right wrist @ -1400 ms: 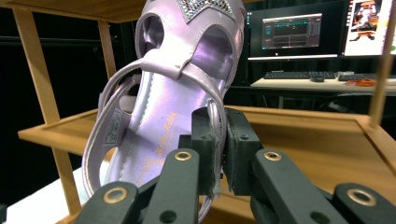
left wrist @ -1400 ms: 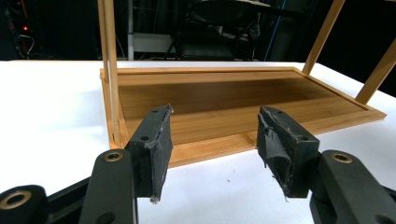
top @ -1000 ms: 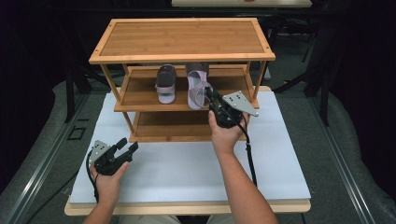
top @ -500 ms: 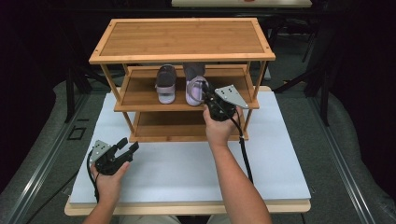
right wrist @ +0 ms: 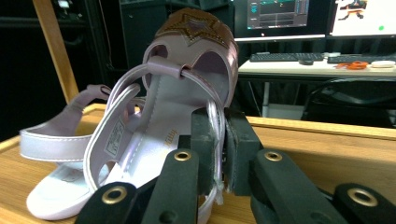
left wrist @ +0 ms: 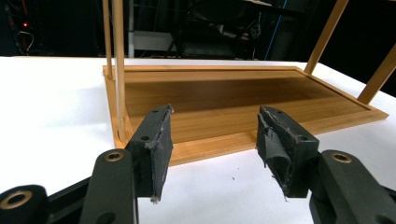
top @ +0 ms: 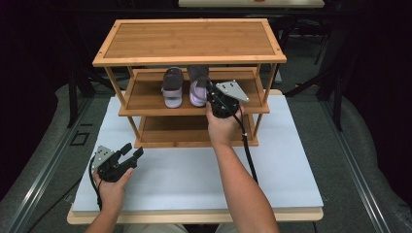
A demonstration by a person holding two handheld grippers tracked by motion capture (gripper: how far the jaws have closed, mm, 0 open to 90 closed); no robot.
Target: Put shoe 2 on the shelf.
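- The right gripper (top: 212, 95) reaches into the middle shelf (top: 141, 103) of the wooden rack (top: 188, 40), its jaws clenched on the strap of the right sandal (right wrist: 187, 112).
- The left sandal (top: 172, 86) sits just beside it on that shelf.
- The left gripper (top: 129, 156) hovers over the white table (top: 291, 160), jaws spread, gripping nothing.

A wooden rack (top: 189, 41) of three shelves stands on the white table (top: 291, 160). The right claw (top: 210, 95) reaches onto the middle shelf, against the right sandal (top: 197, 90); the left sandal (top: 172, 87) sits just beyond it. The left claw (top: 130, 153) hovers over the table near the rack's bottom shelf, jaws apart.
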